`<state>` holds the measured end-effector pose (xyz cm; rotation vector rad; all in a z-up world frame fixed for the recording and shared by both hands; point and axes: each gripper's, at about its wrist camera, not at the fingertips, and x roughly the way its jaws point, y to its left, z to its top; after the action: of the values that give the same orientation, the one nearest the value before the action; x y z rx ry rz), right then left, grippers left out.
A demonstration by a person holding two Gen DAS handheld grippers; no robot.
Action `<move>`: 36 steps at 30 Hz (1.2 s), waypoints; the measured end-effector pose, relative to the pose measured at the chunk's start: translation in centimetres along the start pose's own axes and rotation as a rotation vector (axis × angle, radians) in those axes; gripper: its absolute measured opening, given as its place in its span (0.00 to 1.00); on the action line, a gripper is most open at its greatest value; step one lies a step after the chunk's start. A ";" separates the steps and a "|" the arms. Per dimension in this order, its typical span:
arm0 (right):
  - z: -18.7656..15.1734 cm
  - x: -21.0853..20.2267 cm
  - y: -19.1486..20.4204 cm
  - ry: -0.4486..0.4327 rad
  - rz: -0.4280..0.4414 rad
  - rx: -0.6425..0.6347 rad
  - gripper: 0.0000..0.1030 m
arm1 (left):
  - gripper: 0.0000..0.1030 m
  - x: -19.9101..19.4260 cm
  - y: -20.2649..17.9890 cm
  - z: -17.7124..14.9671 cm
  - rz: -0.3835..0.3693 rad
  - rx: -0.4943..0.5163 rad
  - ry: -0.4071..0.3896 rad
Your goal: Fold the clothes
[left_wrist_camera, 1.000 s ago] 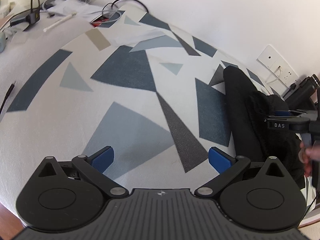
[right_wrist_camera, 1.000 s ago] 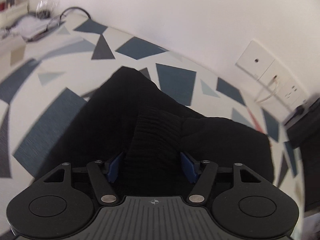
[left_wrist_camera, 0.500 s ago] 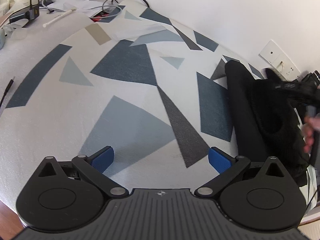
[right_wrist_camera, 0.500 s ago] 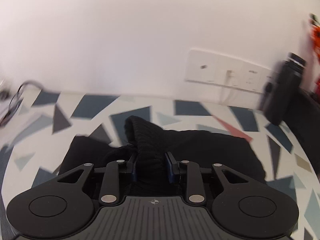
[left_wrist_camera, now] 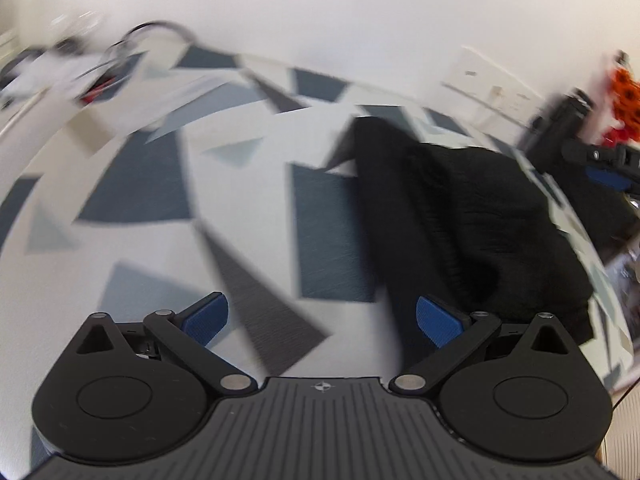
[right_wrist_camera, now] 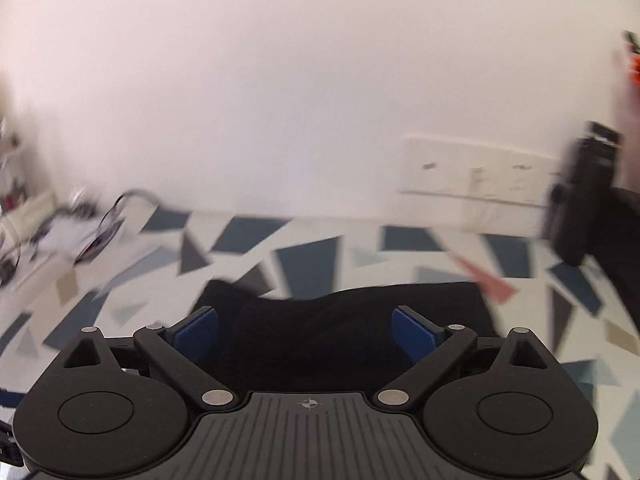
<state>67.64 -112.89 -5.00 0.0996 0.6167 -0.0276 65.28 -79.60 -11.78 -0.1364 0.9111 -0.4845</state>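
Since half a second ago your right gripper (right_wrist_camera: pixel 305 332) has let go of the ribbed black fold it was pinching; its blue pads are opening wide with nothing pressed between them, and the black garment (right_wrist_camera: pixel 336 320) lies below and ahead of them. Your left gripper (left_wrist_camera: pixel 318 320) has swung toward the garment too: earlier it looked out over bare patterned cloth, and now its right pad (left_wrist_camera: pixel 438 320) sits over the near edge of the black bundle, with its fingers spread and empty. You can see the black garment (left_wrist_camera: pixel 472 220) resting on the tablecloth (left_wrist_camera: pixel 160 184) with the blue and grey triangles, toward the right side of the surface and close to the far edge by the wall sockets (right_wrist_camera: pixel 480 172). It reads as a compact, layered bundle with a thick rolled part on top, so most of the folding looks done. What probably remains for you is to square up the edges, or to make one last fold, though the blur in both views hides how neat the stack really is.
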 end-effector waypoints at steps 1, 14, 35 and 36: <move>-0.1 -0.5 -2.1 0.008 -0.031 0.040 0.86 | 1.00 0.2 -0.7 0.4 -0.019 0.018 -0.003; -9.4 -2.1 -18.8 0.189 -0.170 0.800 0.37 | 0.71 4.4 -12.2 2.6 -0.120 0.382 -0.034; -12.6 -7.5 -14.2 0.197 -0.136 0.698 0.04 | 0.34 8.1 -9.7 3.7 -0.178 0.107 0.155; -12.5 -7.5 -13.9 0.207 -0.137 0.673 0.04 | 0.26 8.1 -9.7 3.7 -0.158 0.117 0.142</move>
<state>53.52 -125.51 -11.95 0.7181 0.8010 -0.3620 69.01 -92.26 -12.30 -0.0676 1.0127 -0.6998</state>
